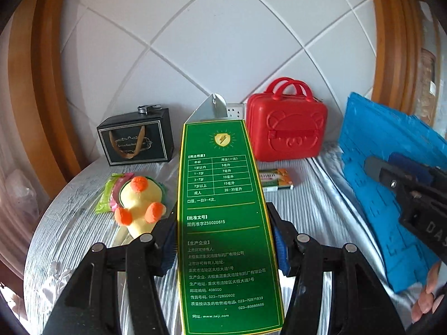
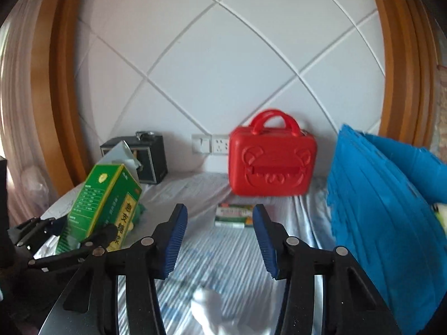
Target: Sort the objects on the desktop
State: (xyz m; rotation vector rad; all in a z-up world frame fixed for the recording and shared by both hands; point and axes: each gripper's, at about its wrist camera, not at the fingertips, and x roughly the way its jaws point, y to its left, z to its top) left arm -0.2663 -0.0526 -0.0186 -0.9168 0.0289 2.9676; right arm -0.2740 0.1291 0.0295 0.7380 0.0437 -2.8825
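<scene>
My left gripper [image 1: 223, 240] is shut on a tall green medicine box [image 1: 223, 212] with its silver top flap open, held above the table. The box also shows in the right wrist view [image 2: 103, 203], tilted, at the left. My right gripper [image 2: 220, 240] is open and empty above the striped tablecloth [image 2: 223, 251]. A small green and orange box [image 2: 234, 215] lies flat just beyond its fingertips; it also shows in the left wrist view [image 1: 275, 180]. A yellow plush duck [image 1: 139, 203] lies on a green and pink packet [image 1: 111, 192] at the left.
A red bear-face case [image 2: 271, 162] stands at the back against the white wall. A black gift box [image 1: 137, 139] stands at the back left. A blue basket [image 2: 377, 215] stands at the right. A white crumpled thing [image 2: 209, 304] lies near the front.
</scene>
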